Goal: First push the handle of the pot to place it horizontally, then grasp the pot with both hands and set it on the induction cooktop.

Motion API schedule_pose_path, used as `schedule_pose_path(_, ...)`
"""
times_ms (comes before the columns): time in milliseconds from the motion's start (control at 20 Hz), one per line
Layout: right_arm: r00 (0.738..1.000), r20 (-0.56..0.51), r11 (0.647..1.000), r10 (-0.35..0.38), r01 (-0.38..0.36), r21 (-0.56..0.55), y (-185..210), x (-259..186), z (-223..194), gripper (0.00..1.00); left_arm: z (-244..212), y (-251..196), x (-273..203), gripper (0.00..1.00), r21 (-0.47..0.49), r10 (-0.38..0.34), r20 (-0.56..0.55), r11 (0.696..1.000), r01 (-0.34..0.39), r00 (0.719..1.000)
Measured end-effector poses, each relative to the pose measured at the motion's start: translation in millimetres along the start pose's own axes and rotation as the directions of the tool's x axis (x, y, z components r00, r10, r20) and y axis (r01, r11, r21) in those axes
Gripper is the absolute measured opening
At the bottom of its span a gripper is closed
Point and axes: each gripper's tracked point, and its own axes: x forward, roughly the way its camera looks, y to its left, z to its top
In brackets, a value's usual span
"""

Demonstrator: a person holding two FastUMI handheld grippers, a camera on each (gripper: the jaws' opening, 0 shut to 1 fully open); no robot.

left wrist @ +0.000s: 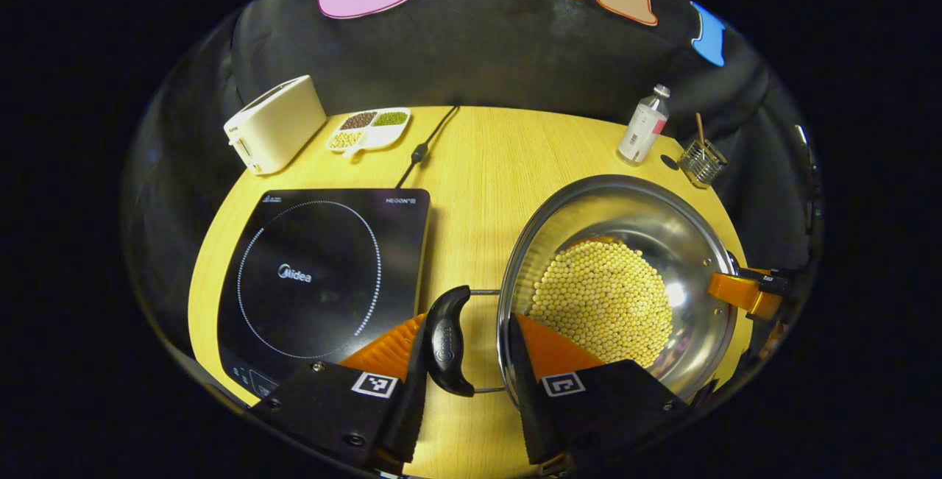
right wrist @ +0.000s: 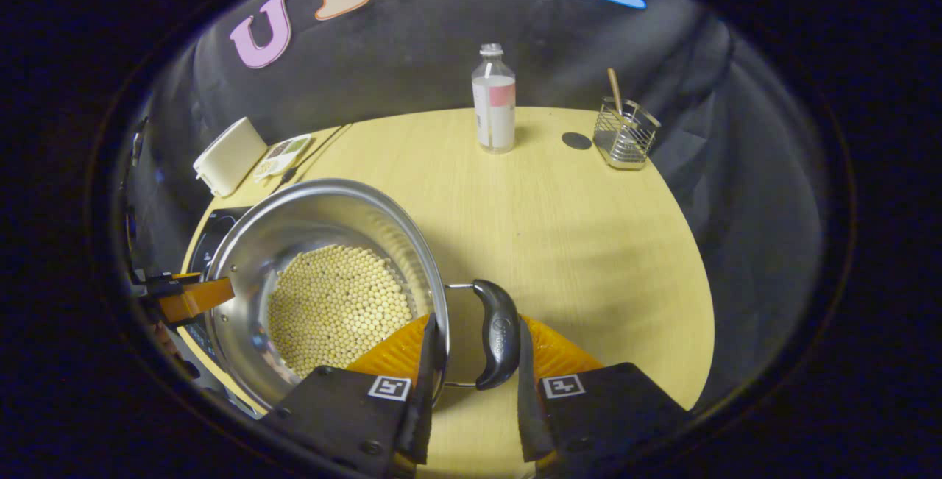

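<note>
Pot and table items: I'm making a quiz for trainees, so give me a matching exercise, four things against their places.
1. pot
2. toaster
3. bottle
4. wire holder

a. far left corner of the table
b. right of the bottle
c. right of the induction cooktop
d. far edge, standing upright

Pairs: 1-c, 2-a, 3-d, 4-b

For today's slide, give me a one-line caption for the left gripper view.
Left gripper open around one pot handle, steel pot of beans beside the bare cooktop.
</note>
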Motion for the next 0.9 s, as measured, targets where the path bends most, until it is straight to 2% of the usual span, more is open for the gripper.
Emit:
schedule_pose_path(150,0.999,0.014,0.999,0.032,-0.032,0.028,22,-7,4,0.5,12,21,-16,0.57,0.018,0.025,0.027,1.0,-0.025,0.999)
schedule_pose_path(350,0.998,0.03,0.997,0.048,-0.05,0.053,63,-17,7,0.5,25,58,-32,0.58,0.044,0.027,0.059,0.999,-0.03,0.998)
schedule_pose_path(450,0.999,0.029,0.998,0.037,-0.039,0.05,88,-20,8,0.5,26,81,-34,0.56,0.039,0.01,0.061,0.999,-0.013,0.998)
schedule_pose_path(800,0.999,-0.002,0.999,-0.04,0.04,0.033,205,-23,-7,0.5,16,193,-19,0.58,0.009,-0.058,0.03,0.998,0.057,0.998)
schedule_pose_path(850,0.999,-0.008,0.998,-0.051,0.052,0.036,221,-22,-10,0.44,15,209,-16,0.57,0.008,-0.063,0.024,0.998,0.063,0.998)
schedule_pose_path(900,0.998,-0.008,0.998,-0.062,0.062,0.033,235,-21,-9,0.5,15,223,-13,0.57,0.007,-0.067,0.02,0.998,0.067,0.998)
